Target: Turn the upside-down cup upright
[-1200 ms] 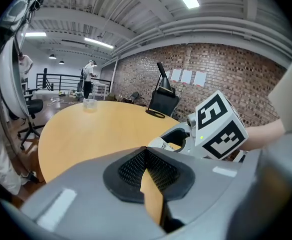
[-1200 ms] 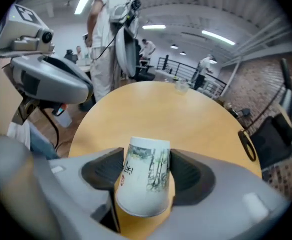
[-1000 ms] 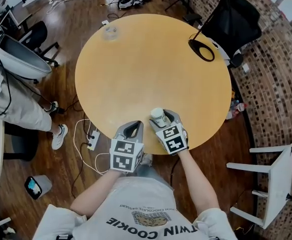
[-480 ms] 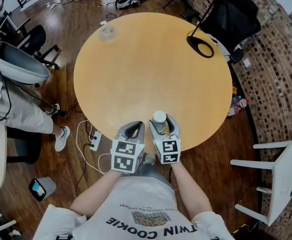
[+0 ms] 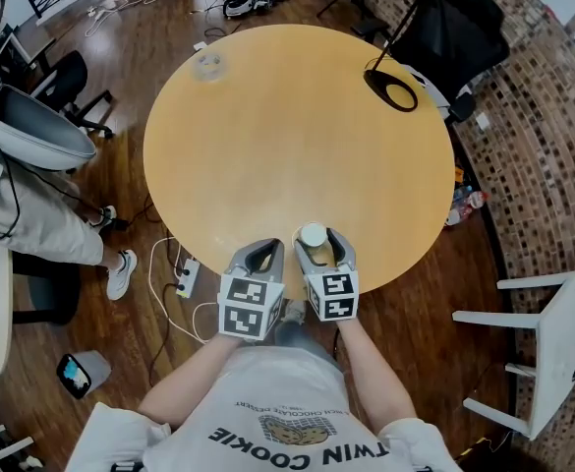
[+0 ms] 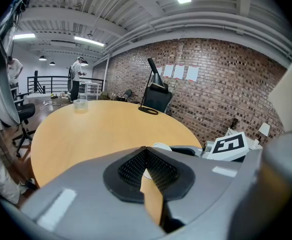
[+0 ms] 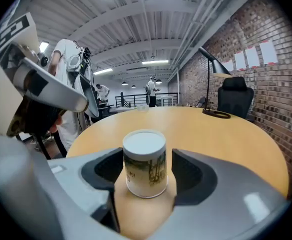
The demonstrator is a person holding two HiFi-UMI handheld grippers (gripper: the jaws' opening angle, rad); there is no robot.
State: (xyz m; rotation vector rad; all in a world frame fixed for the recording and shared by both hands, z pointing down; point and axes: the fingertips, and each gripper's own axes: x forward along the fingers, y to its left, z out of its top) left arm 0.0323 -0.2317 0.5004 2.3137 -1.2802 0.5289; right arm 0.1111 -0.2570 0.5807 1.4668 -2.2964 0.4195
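A white paper cup [image 5: 313,235] with a printed side stands upside down, base up, near the front edge of the round wooden table [image 5: 297,126]. My right gripper [image 5: 317,241] is open, its jaws on either side of the cup with small gaps showing. In the right gripper view the cup [image 7: 145,168] stands between the dark pads [image 7: 193,171] of the right gripper [image 7: 146,174]. My left gripper [image 5: 263,252] rests just left of it, shut and holding nothing. The left gripper view shows the left gripper [image 6: 146,158] with its pads together and the cup's base [image 6: 161,147] behind.
A clear plastic cup [image 5: 206,64] stands at the table's far left edge. A black lamp base [image 5: 390,88] sits at the far right, with a black office chair [image 5: 464,28] behind it. A white chair [image 5: 552,332] stands at the right and a seated person [image 5: 22,214] at the left.
My right gripper has turned to stand straighter around the cup and shifted slightly left. The cup stays upside down on the table, and the left gripper has not moved.
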